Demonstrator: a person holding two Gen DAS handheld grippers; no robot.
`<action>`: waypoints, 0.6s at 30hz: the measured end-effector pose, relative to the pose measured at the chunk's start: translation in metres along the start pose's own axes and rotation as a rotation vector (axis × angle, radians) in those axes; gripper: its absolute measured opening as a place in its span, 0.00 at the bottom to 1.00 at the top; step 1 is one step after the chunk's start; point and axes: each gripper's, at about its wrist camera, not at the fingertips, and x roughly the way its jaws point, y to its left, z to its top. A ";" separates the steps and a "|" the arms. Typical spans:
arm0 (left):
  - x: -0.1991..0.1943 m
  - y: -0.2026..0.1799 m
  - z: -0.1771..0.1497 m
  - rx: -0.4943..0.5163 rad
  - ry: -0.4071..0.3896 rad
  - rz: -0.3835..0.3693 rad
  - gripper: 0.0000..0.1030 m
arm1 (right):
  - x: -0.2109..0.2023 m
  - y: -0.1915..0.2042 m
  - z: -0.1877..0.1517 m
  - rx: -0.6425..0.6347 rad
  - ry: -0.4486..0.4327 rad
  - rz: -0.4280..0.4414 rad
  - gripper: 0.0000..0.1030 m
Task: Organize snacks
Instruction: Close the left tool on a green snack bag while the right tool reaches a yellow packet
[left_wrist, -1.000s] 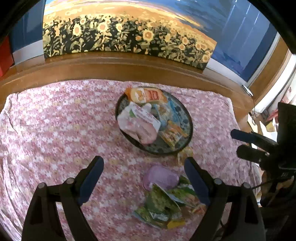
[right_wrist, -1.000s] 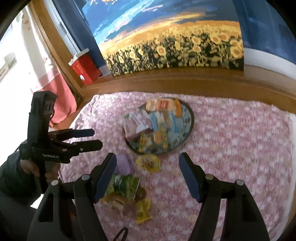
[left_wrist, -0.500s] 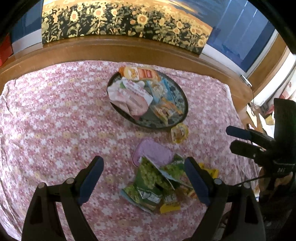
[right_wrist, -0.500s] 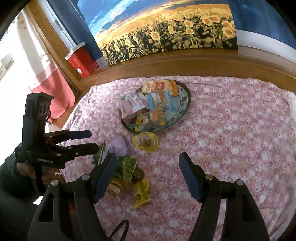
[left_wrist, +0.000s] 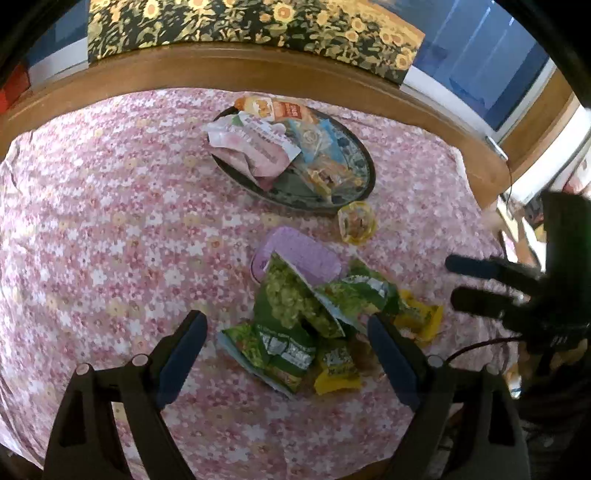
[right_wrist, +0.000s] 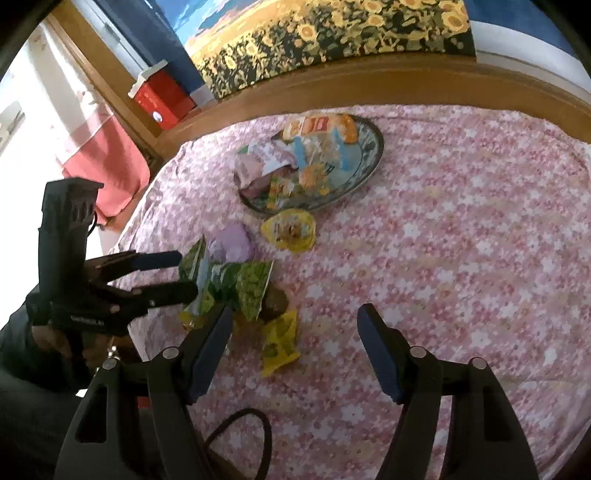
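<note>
A dark patterned plate (left_wrist: 364, 168) (right_wrist: 371, 162) on the pink flowered cloth holds several snack packets. In front of it lie a yellow jelly cup (left_wrist: 356, 223) (right_wrist: 290, 229), a purple pouch (left_wrist: 303, 254) (right_wrist: 232, 242), green snack bags (left_wrist: 291, 299) (right_wrist: 251, 282) and small yellow packets (left_wrist: 336, 369) (right_wrist: 279, 341). My left gripper (left_wrist: 286, 332) hangs open above the green bags, holding nothing. My right gripper (right_wrist: 295, 325) is open and empty over the yellow packet. Each gripper shows in the other's view: the right gripper (left_wrist: 452, 280), the left gripper (right_wrist: 184, 271).
A wooden ledge (left_wrist: 258, 70) and a sunflower painting (right_wrist: 332, 40) stand behind the cloth. A red box (right_wrist: 162, 98) sits at the back left. The cloth's near edge falls away at the bottom of both views. A black cable (right_wrist: 236, 432) loops below the right gripper.
Both grippers have sunk toward the loose pile, which now sits larger and higher in the views. The left gripper has come forward over the green bags. Both jaws stay equally wide.
</note>
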 end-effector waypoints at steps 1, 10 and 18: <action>-0.002 0.001 0.001 -0.008 -0.008 0.000 0.89 | 0.001 0.000 -0.001 0.001 0.005 0.001 0.69; -0.010 0.021 0.003 -0.042 -0.025 0.011 0.76 | 0.016 0.002 -0.002 -0.037 0.035 -0.008 0.69; 0.011 0.008 -0.008 0.019 0.037 -0.015 0.72 | 0.028 0.018 -0.013 -0.148 0.093 -0.099 0.45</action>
